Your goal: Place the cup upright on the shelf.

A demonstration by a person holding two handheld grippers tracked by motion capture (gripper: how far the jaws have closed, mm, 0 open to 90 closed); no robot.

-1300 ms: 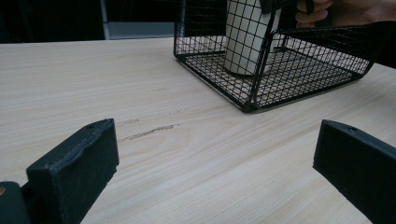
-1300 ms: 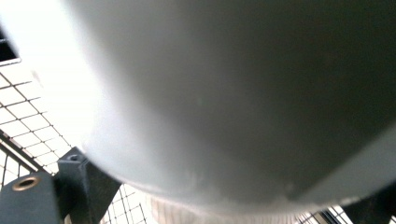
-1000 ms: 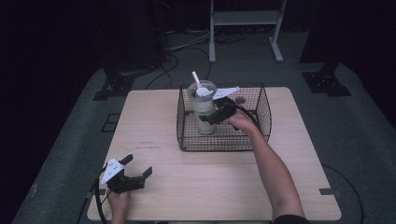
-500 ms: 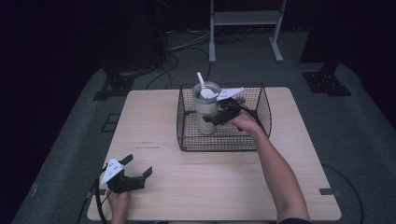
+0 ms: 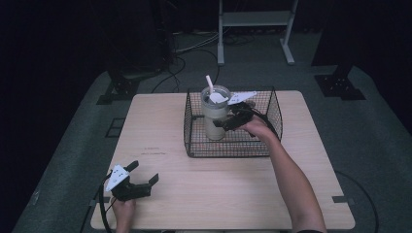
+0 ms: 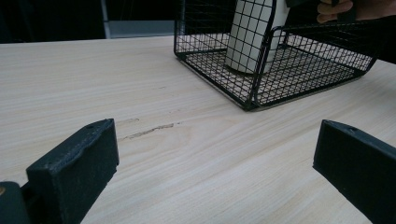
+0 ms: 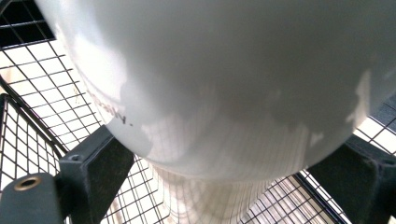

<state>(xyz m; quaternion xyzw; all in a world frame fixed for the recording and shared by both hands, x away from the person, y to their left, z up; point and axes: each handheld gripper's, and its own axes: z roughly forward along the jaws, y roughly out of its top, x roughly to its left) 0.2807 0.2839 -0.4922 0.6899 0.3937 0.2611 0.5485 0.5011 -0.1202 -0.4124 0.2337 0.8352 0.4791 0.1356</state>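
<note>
A pale tumbler (image 5: 214, 119) with a white straw (image 5: 209, 81) stands upright in the left part of a black wire basket (image 5: 228, 154). My right gripper (image 5: 221, 124) reaches into the basket from the right, and its jaws close on either side of the tumbler's body. In the right gripper view the tumbler (image 7: 224, 93) bulges between the two jaws of that gripper (image 7: 224, 186). My left gripper (image 5: 144, 172) rests open near the table's front left corner, with nothing between its jaws. The left gripper view shows that open gripper (image 6: 215, 154), the basket (image 6: 303, 70) and the tumbler (image 6: 247, 37) beyond.
The basket sits at the back middle of the light wooden table (image 5: 218, 194). Behind the table are a white metal stand (image 5: 255, 19) and cables on the floor. Dark stand feet (image 5: 119, 90) lie on the floor at the table's far left and right.
The tumbler and my right gripper have shifted slightly to the right inside the basket, and the straw now leans less to the left. The left gripper has stayed put.
</note>
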